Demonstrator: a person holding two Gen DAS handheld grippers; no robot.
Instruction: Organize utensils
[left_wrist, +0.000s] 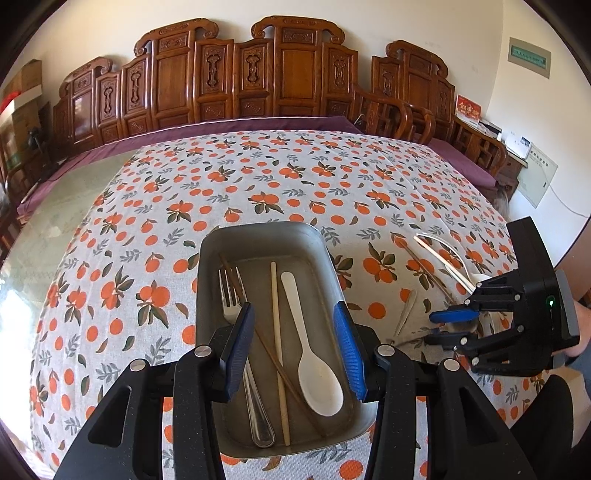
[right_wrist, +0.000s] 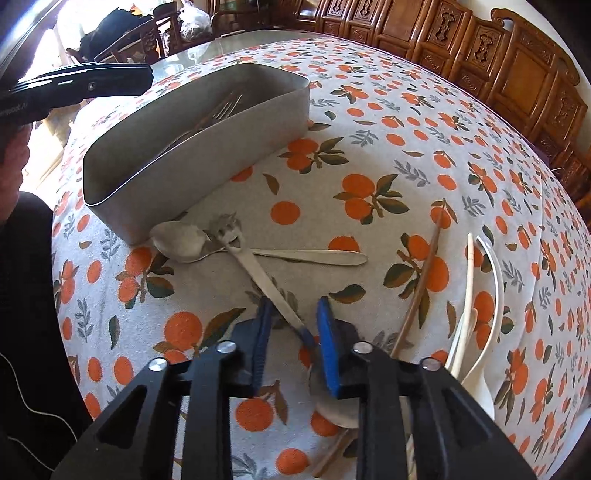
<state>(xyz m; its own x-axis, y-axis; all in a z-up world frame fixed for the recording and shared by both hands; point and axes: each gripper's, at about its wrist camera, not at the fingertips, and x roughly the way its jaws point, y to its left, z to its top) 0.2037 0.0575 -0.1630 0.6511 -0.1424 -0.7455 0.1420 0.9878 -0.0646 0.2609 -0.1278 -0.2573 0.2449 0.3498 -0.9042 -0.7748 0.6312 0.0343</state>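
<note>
Utensils are partly sorted. Inside the metal tray lie a silver fork, a white plastic spoon, a pale chopstick and a thin brown chopstick. That part looks done.

More things wait on the tablecloth beside the tray. A metal spoon lies right next to the tray wall. A flat metal tool with a toothed end crosses over that spoon's handle. Farther right lie a brown chopstick, a pale chopstick and a curved white spoon. All these are left to go in, I think.

The right gripper points down at the flat tool's handle. The handle sits between its blue pads, which are close together, but I cannot tell if they squeeze it. The left gripper hangs over the tray with its jaws apart, and nothing is pinched in them.

The tray is dull grey metal with smooth walls and round corners. The fork and spoon are shiny. The white spoons look smooth, like plastic. The cloth is soft, with orange fruit and green leaves.
</note>
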